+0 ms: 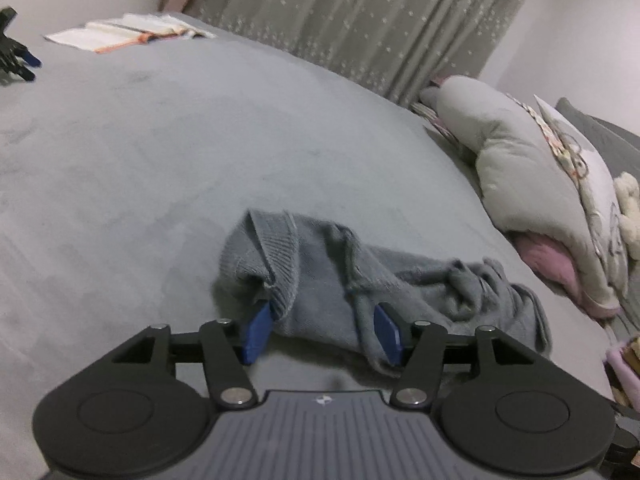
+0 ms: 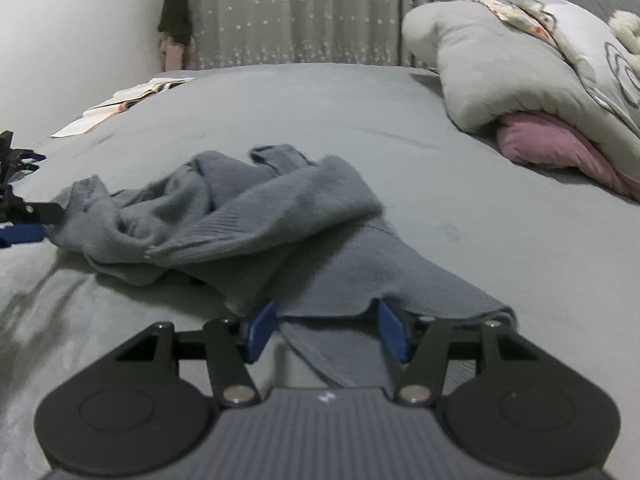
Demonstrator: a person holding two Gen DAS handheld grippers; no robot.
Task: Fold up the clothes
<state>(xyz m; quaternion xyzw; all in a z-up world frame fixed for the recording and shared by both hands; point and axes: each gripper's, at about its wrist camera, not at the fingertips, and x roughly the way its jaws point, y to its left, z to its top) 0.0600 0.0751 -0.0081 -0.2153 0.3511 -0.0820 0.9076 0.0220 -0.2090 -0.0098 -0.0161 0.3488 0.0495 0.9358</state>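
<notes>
Left wrist view: left gripper (image 1: 326,330) low over bed (image 1: 160,168), jaws apart, pads not pressing; crumpled grey sweater (image 1: 340,276) lies between them, ribbed hem bunched up, likely loose.

Right wrist view: right gripper (image 2: 328,330) at sweater's flat edge, jaws apart around it, nothing clamped. Pillows (image 2: 520,64) well apart.

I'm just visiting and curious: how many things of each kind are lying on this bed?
Grey sweater: 1
Open books: 1
Pillows or cushions, grey and pink: 2
Patterned quilt: 1
Handheld grippers, left and right: 2
Total: 7
</notes>
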